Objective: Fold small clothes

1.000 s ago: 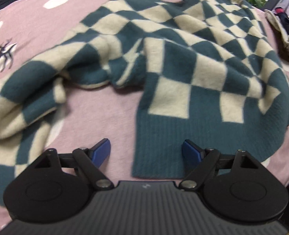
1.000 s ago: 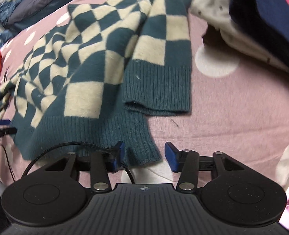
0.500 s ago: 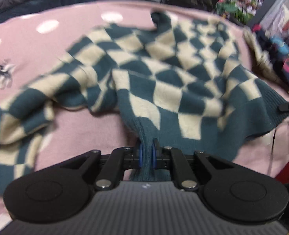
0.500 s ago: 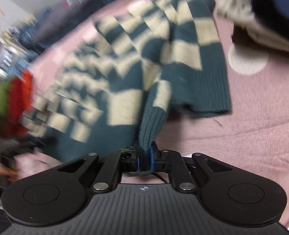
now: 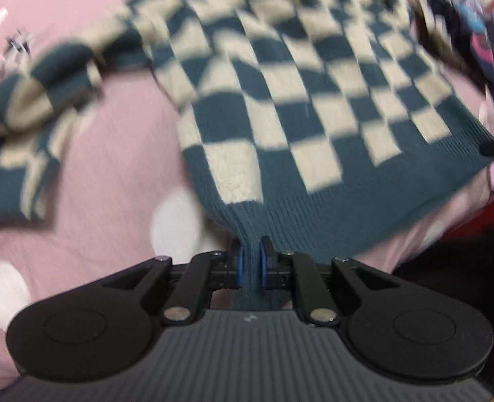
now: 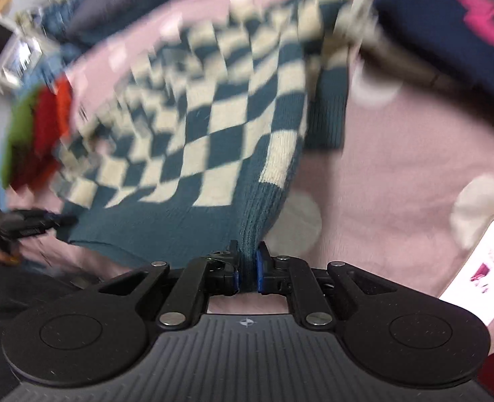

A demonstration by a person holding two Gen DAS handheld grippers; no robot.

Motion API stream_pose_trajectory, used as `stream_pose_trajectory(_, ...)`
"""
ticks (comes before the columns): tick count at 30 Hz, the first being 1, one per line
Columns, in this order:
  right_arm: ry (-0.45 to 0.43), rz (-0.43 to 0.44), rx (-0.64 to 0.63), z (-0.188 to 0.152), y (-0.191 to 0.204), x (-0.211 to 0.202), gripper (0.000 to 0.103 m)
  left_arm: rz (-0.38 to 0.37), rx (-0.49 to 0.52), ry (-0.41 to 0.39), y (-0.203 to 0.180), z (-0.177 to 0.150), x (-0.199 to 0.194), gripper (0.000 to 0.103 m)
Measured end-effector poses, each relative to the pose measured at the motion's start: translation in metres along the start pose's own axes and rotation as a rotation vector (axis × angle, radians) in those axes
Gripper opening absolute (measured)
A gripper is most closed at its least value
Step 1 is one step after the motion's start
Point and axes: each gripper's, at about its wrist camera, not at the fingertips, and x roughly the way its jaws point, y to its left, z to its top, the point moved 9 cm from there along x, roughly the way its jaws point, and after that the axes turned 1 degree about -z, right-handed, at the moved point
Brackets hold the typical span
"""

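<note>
On the pink spotted bed [image 5: 106,174], the soft, floppy checkered sweater [image 5: 300,100] sags between both jaws, each pinching its ribbed hem [image 6: 250,231], the sensible hold.

Honestly nothing readable here. The white card [image 6: 478,268] at the right edge of the right wrist view has magenta print and a little logo, but it's too blurred to make out any words. No labels anywhere else.

Pink bedspread [image 5: 106,167] with white dots, heaped clothes [image 6: 447,16] beyond.
</note>
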Motion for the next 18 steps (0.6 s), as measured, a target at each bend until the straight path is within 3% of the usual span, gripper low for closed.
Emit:
stream_pose_trajectory(2,0.050,-0.020,0.003,-0.012,-0.001,0.028,0.024,0.043,-0.017,0.050,0.004,-0.018,0.014,0.010)
stream_pose_trajectory(4,0.077,-0.063,0.049,-0.020,-0.013,0.042,0.035,0.048,-0.053,0.082,0.009,-0.028,0.020,0.016)
stream_pose_trajectory(6,0.070,-0.112,0.070,-0.020,-0.023,0.040,0.044,0.045,-0.100,0.060,0.015,-0.026,0.011,0.033)
stream_pose_trajectory(8,0.018,-0.113,0.072,-0.010,-0.027,0.025,0.049,0.059,-0.145,0.009,0.027,-0.015,-0.005,0.050)
stream_pose_trajectory(10,-0.064,-0.134,0.059,0.006,-0.034,0.007,0.055,0.085,-0.198,-0.072,0.042,0.005,-0.025,0.059)
stream_pose_trajectory(12,-0.147,-0.174,0.054,0.025,-0.041,-0.006,0.063,0.109,-0.240,-0.154,0.058,0.029,-0.040,0.081)
stream_pose_trajectory(14,-0.190,-0.192,0.070,0.044,-0.050,-0.011,0.067,0.164,-0.271,-0.210,0.075,0.054,-0.046,0.090)
stream_pose_trajectory(18,-0.234,-0.193,0.060,0.069,-0.046,-0.015,0.067,0.240,-0.370,-0.268,0.104,0.099,-0.036,0.091)
